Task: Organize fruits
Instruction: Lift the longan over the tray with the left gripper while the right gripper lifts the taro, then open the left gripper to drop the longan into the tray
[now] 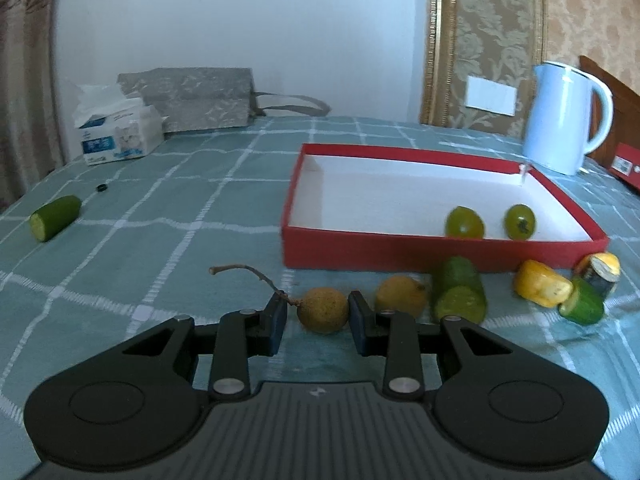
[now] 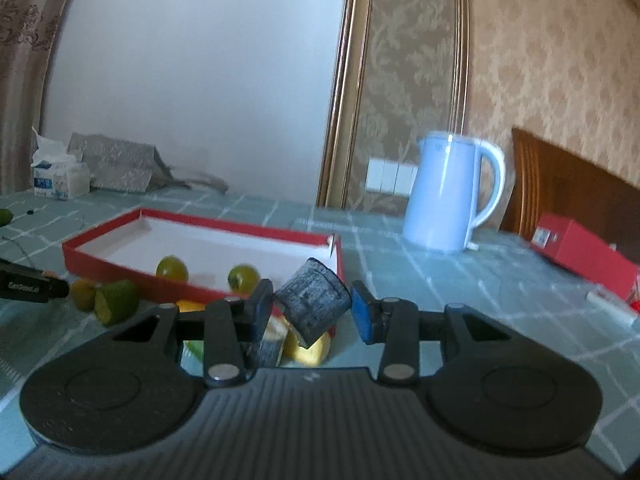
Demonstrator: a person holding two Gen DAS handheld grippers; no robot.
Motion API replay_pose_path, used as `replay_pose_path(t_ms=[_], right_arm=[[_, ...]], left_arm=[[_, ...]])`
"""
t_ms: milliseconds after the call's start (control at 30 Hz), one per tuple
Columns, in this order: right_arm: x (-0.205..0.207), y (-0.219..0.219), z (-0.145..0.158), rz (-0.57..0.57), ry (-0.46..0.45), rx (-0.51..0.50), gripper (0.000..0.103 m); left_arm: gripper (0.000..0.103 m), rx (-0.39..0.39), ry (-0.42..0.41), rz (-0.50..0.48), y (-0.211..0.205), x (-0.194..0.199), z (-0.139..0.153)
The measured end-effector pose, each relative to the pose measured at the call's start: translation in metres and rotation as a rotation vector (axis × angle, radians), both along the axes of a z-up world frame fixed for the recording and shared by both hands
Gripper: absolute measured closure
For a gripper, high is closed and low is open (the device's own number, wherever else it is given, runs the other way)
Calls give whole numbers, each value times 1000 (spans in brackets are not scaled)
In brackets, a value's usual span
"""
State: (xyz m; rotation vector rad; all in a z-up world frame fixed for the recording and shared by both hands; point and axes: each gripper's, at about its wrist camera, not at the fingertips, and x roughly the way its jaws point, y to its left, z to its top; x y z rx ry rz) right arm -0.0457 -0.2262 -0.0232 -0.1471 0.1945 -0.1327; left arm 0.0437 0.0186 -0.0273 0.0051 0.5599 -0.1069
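a round brown fruit [image 1: 323, 310] on the checked tablecloth [image 1: 160, 240] is pinched by the left gripper [image 1: 318, 320]. a dark blackened chunk [image 2: 314, 304] is held clamped in the right gripper [image 2: 311, 312] beside the red box [image 2: 120, 268], where two green grapes [image 2: 172, 267] lie.

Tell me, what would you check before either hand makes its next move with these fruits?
1. Right fingers grip the dark chunk: ok, though it sits tilted.
2. Left fingers closed on the brown fruit: ok, fruit not yet lifted.
3. Red box has free room: ok, only two green grapes inside.
4. Kettle stands apart from the box: ok.
5. Grip on the chunk firm enough to carry: cannot tell.
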Motion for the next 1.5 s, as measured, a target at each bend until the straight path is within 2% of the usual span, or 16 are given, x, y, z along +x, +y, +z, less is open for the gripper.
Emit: replay_pose_path(t_ms=[100,167,333,500,700,833,1000,1267,1333,1367,1400,1433,1500], right_arm=[[3,6,0,-22,-39,-61,64],[7,7,2,-18,-52,-61,64],[19,0,6,-26,-84,-3,64],[37,-16,7,-30,-61,97,64],[44,-29,5,-48,-64,162,64],[43,-28,3,-56,-69,153,64],[43,-26,2,-54,-68,142,64],[44,-24,2,-46,-51,137,64],[45,-25,2,-45,-48,142,64],[45,-25,2,-48,-47,141,64],[46,-25,2,-49,-43,142,64],[46,-25,2,-47,-40,143,64],[46,-24,2,-49,-42,143,64]], left_arm=[[70,15,1,24,3,3,3],[70,19,-3,30,7,5,7],[70,28,-22,46,12,9,20],[70,42,-34,33,5,21,33],[70,55,-42,14,-17,55,45],[70,67,-34,6,-33,83,44],[70,60,21,-4,-46,113,29],[70,77,39,-13,-53,131,19],[63,81,32,-11,-53,129,18],[54,86,20,-6,-52,127,18],[39,90,4,2,-52,125,19],[33,91,-15,10,-52,124,20],[28,72,-46,12,-49,118,23]])
